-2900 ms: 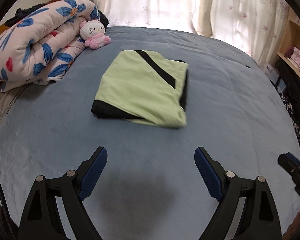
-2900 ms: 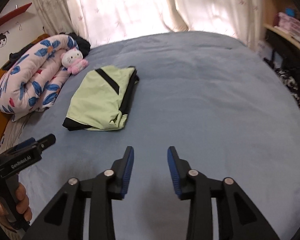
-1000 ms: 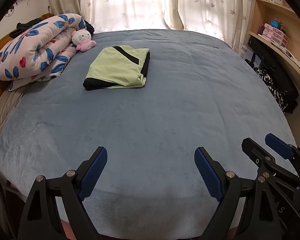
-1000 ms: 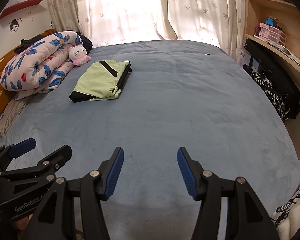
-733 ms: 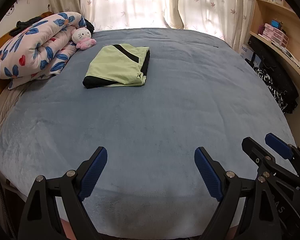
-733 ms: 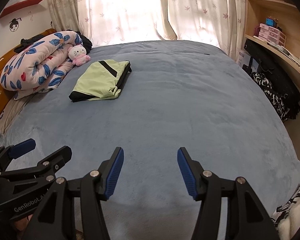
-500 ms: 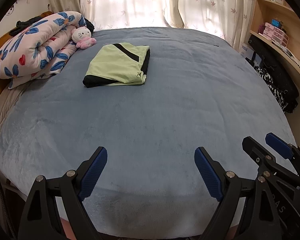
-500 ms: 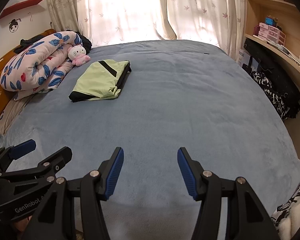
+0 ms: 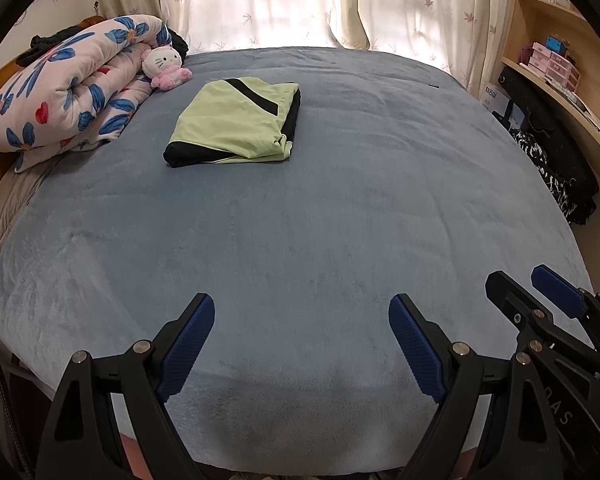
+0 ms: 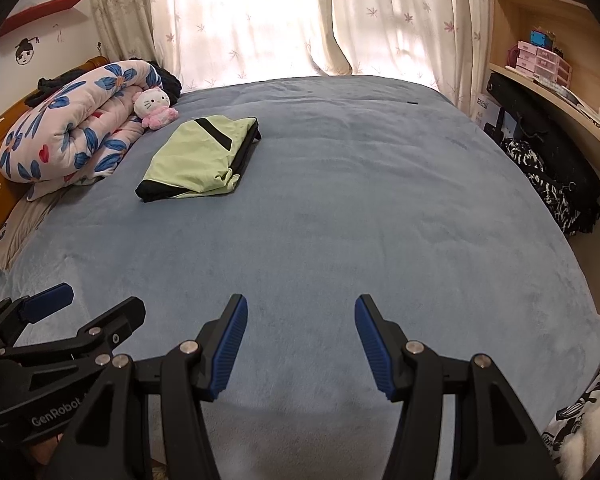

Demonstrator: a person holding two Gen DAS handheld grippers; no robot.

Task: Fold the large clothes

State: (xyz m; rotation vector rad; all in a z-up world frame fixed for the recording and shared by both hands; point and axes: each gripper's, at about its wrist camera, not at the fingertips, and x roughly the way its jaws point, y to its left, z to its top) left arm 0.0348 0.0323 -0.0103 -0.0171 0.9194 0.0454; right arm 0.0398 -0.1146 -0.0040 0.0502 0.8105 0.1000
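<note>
Left wrist view cuts off my right gripper (image 9: pixel 540 284), seemingly released; left gripper (image 9: pixel 302 322) gapes empty, folded green garment (image 9: pixel 236 122) lying well beyond it.

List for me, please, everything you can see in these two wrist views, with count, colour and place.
Folded garment: one, light green with black bands, on the bed's far left part.
Bed: one, blue plush cover, filling the middle.
Rolled quilt: one, pink with blue flowers, left edge of the bed.
Plush cat toy: one, white and pink, against the quilt.
Curtains: pale, flower-printed, behind the bed.
Shelves: wooden, on the right, holding pink boxes.
Dark clothes: black and patterned pile, right of the bed.
Left gripper: black with blue pads, open, empty, over the near edge.
Right gripper: the same, open, empty.
</note>
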